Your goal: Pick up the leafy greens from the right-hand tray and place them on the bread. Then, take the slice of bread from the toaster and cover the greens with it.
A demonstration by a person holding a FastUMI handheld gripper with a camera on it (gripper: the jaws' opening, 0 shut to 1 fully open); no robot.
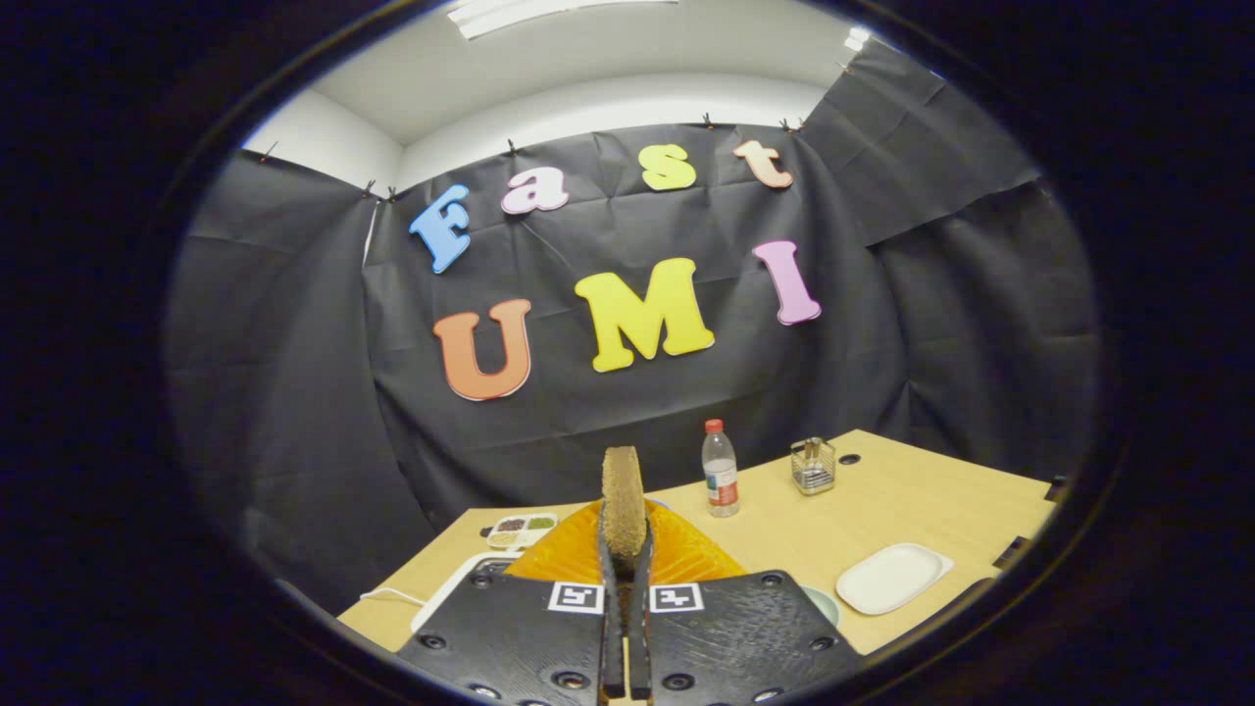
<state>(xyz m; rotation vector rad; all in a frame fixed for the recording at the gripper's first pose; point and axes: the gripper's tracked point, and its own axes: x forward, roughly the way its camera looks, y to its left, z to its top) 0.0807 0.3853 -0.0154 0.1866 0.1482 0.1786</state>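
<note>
The fingers (625, 579) were clamped narrow on the slice of bread (624, 505), held upright on edge above the bench (912, 500), so the covering step seemed in hand, and the next move likely called for lowering it flat onto the greens.

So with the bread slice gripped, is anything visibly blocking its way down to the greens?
Cannot be settled. The gripper is shut on the bread slice, held upright above an orange plate. The gripper's own body hides the greens. The water bottle and the white tray stand aside.
</note>
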